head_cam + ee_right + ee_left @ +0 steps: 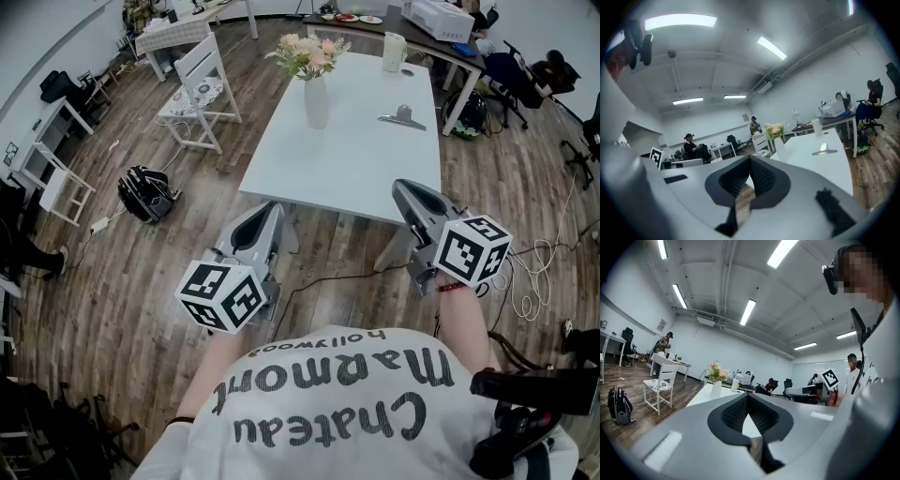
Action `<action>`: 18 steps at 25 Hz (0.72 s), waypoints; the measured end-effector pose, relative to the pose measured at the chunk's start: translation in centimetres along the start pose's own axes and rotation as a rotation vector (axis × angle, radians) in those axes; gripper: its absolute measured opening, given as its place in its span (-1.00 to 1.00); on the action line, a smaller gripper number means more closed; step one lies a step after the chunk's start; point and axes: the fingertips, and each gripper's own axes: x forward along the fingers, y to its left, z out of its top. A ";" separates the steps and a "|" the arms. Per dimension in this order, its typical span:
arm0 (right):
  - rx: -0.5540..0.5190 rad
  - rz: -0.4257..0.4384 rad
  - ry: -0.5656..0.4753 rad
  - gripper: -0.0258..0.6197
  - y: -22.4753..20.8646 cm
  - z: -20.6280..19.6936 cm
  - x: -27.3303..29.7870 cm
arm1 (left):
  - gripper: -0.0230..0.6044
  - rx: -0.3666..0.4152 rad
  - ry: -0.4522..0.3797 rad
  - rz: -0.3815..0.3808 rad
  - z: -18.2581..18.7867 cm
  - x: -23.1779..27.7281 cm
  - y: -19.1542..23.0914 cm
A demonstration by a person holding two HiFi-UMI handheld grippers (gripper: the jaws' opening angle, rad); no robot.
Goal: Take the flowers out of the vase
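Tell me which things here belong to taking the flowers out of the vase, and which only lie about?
For the job: flowers, white vase, left hand-held gripper, right hand-held gripper (both shut, empty).
Lying about: white jug and grey metal object on the table; backpack and white chair.

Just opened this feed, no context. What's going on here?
A person stands at the near end of a white rectangular table, a grey gripper in each hand. The left gripper and right gripper hang short of the table, jaws together with nothing between them. The pink and cream flowers sit in the white ceramic vase toward the table's far end, untouched.
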 end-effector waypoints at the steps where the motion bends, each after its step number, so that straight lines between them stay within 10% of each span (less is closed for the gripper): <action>1: 0.001 -0.001 0.001 -0.87 -0.1 0.0 0.1 | -0.92 0.000 0.002 -0.002 0.0 0.1 0.1; 18: 0.044 -0.052 -0.058 -0.87 2.9 -1.4 2.3 | -0.92 -0.004 0.001 -0.047 0.2 -2.8 4.2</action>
